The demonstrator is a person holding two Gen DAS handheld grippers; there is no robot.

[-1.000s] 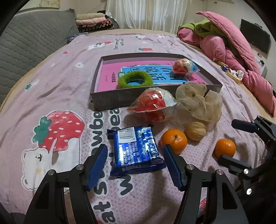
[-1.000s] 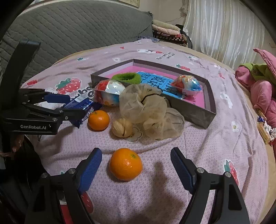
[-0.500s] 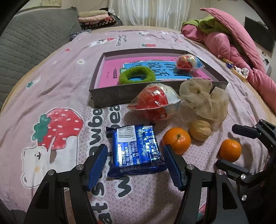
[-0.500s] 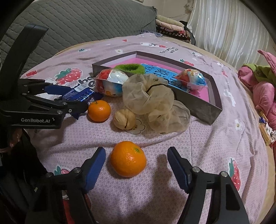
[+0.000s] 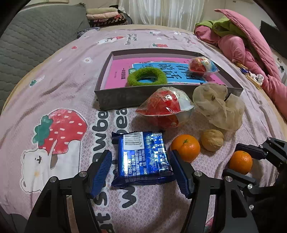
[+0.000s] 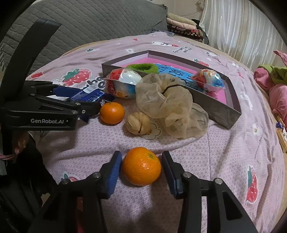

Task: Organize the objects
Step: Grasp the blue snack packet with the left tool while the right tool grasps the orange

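My left gripper is open, its blue pads either side of a blue biscuit packet lying on the bed, with small gaps. My right gripper has narrowed around an orange; slim gaps show at both pads. That orange also shows in the left wrist view. A second orange, a walnut, a beige gauze scrunchie and a red wrapped toy egg lie before a grey tray. The tray holds a green scrunchie and another wrapped egg.
The pink strawberry bedsheet covers the bed. A grey quilted headboard stands at the left. Pink and green bedding is piled at the far right. Folded clothes lie at the back.
Both grippers have moved forward and down. The right jaws have narrowed around the orange. The left pads now flank the blue packet more closely.
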